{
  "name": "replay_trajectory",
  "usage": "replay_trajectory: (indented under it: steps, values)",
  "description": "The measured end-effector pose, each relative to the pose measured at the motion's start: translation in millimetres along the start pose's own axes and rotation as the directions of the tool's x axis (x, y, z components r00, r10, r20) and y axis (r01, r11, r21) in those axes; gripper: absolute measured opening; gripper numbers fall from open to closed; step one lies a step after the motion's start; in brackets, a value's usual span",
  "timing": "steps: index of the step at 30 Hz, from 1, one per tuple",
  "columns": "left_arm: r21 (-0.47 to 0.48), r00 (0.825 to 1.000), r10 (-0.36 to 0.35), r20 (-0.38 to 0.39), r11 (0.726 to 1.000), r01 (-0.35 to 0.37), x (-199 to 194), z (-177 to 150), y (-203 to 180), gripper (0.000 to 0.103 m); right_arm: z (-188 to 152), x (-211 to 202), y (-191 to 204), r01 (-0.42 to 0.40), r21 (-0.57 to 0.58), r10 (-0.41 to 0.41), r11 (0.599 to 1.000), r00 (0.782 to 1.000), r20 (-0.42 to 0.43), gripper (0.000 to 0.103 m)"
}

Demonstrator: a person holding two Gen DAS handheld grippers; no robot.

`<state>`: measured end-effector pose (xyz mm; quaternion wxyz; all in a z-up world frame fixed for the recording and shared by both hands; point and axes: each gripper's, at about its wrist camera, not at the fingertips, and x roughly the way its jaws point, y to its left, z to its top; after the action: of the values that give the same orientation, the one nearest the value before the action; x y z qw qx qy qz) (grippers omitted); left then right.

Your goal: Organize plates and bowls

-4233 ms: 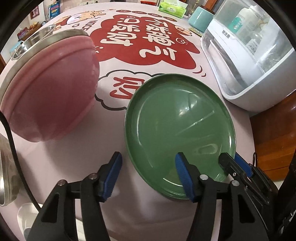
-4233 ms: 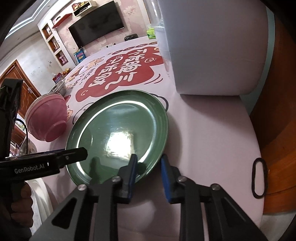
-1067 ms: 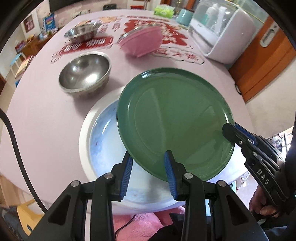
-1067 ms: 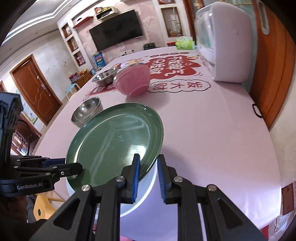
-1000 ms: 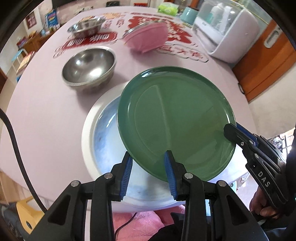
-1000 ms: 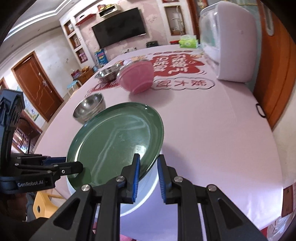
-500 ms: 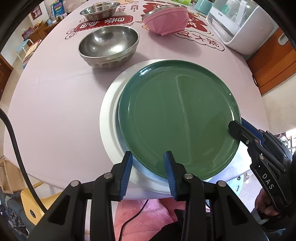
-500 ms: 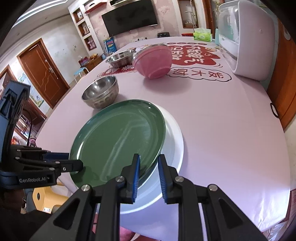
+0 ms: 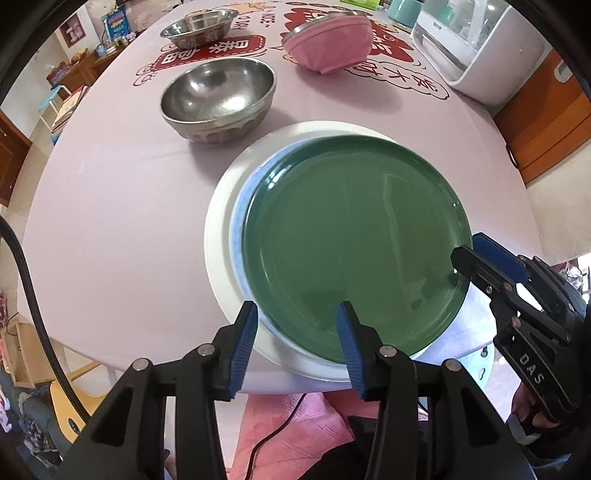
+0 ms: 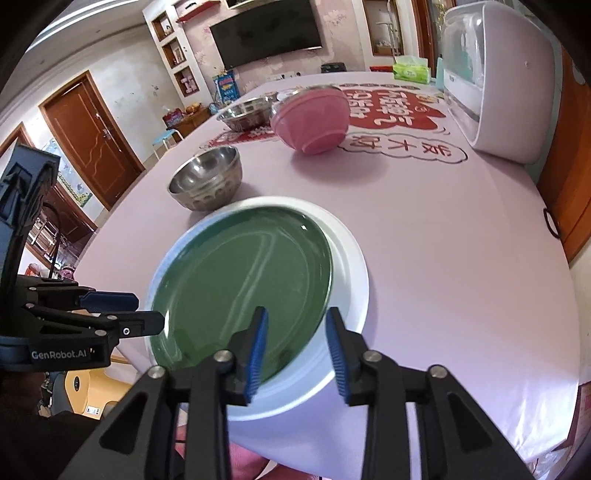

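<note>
While both tools let go, the stacking step looks finished:
Left tool: the left tool (image 9: 295, 328) hangs over the near rim of the green plate (image 9: 354, 243); its jaws are opening, the rim lies between the blue pads (image 9: 245, 338) but they no longer press on it.
Right tool: the right tool (image 10: 295, 343) sits at the plate's near right edge, jaws likewise opening, pads clear of the rim, where half a second ago they pinched it.
Green plate: a second ago it was tilted and carried in the air; now it lies flat inside the white plate (image 9: 221, 236), nudged toward the right so a pale blue crescent of the white plate shows on the left.
Meaning: judged from this, the plates are stacked; the bowls are left to do.
Bowls: a steel bowl (image 9: 218, 99) stands just beyond the plates, a pink bowl (image 9: 328, 46) upturned farther off, a shallow steel bowl (image 9: 199, 27) at the far left, all apart on the desk (image 9: 110, 206).
Hidden: the near edge of the white plate is cut off by the tools; whether the green plate sits level at the right cannot be told.
</note>
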<state>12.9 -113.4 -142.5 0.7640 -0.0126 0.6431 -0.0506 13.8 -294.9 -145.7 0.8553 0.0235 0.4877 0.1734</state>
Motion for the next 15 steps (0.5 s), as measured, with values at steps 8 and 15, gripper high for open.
replay_trajectory:
  steps: [8,15]
  values:
    - [-0.001,0.999,0.024,0.037,1.000,-0.024,-16.9,1.0,3.8,0.051,4.8,-2.0,2.4,-0.025,-0.002,0.025,1.000,1.000,0.015,0.049]
    - [0.013,0.997,0.012,0.081,1.000,-0.014,-31.9,12.2,14.5,0.059,17.8,-8.0,11.4,0.000,0.002,-0.001,1.000,0.999,0.055,0.054]
